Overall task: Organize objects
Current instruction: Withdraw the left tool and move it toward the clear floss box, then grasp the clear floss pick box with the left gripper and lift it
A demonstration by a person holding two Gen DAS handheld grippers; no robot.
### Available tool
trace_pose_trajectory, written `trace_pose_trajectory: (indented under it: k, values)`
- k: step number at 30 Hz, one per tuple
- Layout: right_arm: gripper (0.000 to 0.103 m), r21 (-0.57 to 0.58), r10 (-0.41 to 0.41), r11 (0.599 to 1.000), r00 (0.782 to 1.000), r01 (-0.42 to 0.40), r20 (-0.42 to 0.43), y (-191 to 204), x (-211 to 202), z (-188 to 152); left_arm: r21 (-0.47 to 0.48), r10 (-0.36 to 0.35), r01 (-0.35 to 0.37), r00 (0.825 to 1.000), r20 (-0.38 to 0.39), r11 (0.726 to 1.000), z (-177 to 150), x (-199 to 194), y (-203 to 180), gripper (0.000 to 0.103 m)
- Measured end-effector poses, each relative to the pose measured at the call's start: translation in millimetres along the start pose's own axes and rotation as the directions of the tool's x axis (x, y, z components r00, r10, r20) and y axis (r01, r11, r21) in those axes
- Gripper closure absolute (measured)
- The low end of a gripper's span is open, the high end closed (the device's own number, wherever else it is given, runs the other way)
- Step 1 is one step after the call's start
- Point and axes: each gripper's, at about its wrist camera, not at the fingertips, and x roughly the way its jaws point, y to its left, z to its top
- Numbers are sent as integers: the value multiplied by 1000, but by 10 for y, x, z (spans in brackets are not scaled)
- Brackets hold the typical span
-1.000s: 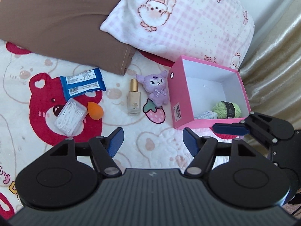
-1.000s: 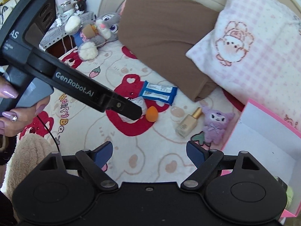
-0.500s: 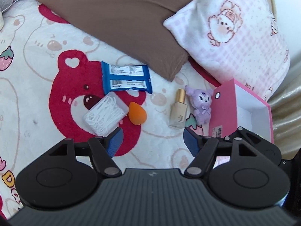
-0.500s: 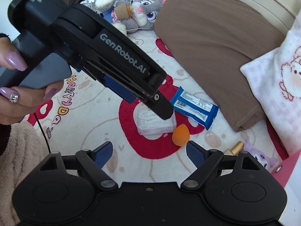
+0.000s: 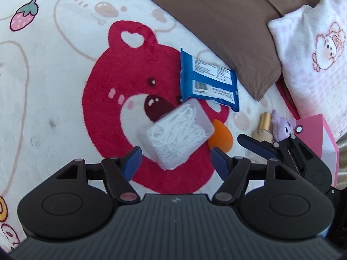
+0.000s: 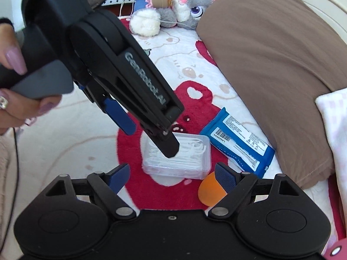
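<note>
A clear box of white floss picks (image 5: 180,134) lies on the red bear print of the blanket, its near corner just in front of my open left gripper (image 5: 175,162). An orange sponge (image 5: 223,139) touches the box's right side, and a blue wipes pack (image 5: 208,82) lies behind it. In the right wrist view the left gripper (image 6: 150,140) hovers over the clear box (image 6: 190,164), and whether it touches the box I cannot tell. My right gripper (image 6: 172,173) is open and empty, close in front of the box, with the orange sponge (image 6: 207,191) by its right finger.
A gold-capped foundation bottle (image 5: 263,125), a purple plush (image 5: 282,125) and a pink box (image 5: 325,136) are at the right. A brown pillow (image 6: 271,54) and a pink checked pillow (image 5: 314,49) lie behind. A grey bunny plush (image 6: 180,2) sits far back. A hand (image 6: 13,86) holds the left gripper.
Both grippers have come down toward the blanket and swung left, away from the pink box to the clear floss box. Both stayed open and empty.
</note>
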Motion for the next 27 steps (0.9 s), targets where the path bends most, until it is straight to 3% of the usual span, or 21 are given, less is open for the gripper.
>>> trace_pose_trajectory:
  k: [6, 9, 12, 16, 22, 27]
  values:
    - [15, 33, 11, 999, 999, -10, -33, -131, 327, 44, -23, 23, -22, 999, 33, 999, -21, 77, 125, 36]
    - [12, 28, 60, 998, 995, -58, -79, -161, 456, 87, -13, 61, -60, 998, 26, 998, -21, 164, 143, 40]
    - [11, 35, 80, 996, 993, -77, -90, -196, 539, 108, -47, 31, -30, 999, 18, 998, -3, 228, 197, 44]
    - [10, 47, 78, 996, 992, -73, -104, -178, 618, 119, -98, -24, 27, 999, 29, 995, -2, 306, 240, 58]
    - [10, 82, 23, 997, 995, -16, -95, -87, 570, 93, -223, -116, 121, 993, 32, 967, 0, 365, 411, 59]
    - [10, 126, 23, 992, 997, -14, -73, -28, 473, 67, -180, -107, 107, 994, 11, 978, -47, 232, 368, 62]
